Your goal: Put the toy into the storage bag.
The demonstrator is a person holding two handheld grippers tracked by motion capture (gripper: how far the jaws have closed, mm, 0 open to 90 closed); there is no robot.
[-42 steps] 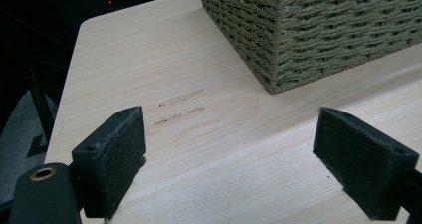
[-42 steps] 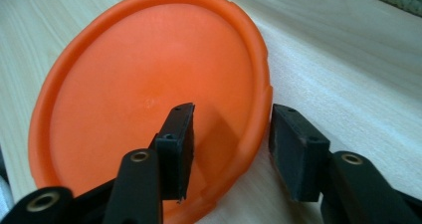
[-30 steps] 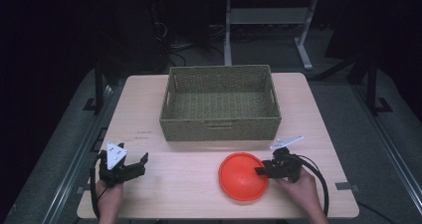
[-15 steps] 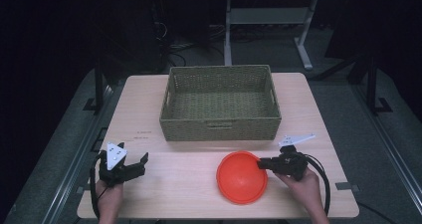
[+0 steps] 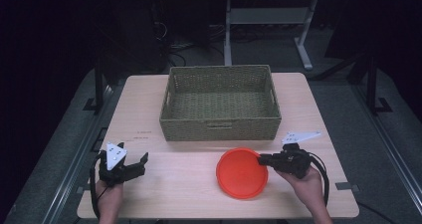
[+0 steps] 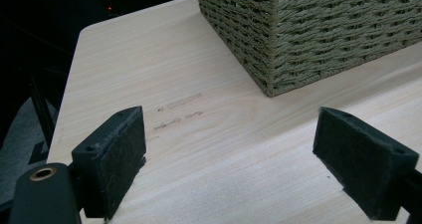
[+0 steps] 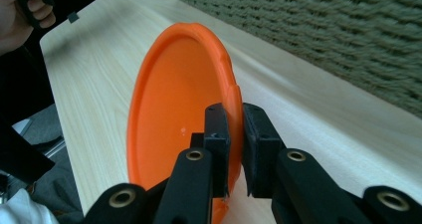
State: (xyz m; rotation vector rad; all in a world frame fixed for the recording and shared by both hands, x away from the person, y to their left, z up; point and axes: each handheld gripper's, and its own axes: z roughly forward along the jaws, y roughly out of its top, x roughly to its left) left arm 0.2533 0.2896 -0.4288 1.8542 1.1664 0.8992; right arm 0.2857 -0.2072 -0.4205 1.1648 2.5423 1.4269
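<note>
While the high view sets the left claw [image 5: 130, 167] low on the pale wooden counter [image 5: 149, 109], its own view shows felt-faced jaws wide apart over bare grain, a corner of the olive woven rectangular basket [image 6: 318, 30] ahead. Just before that basket lies the round orange plastic plate [image 5: 242, 172]. From the right gripper view, the right claw [image 7: 234, 134] is clamped on its thin raised rim.
</note>
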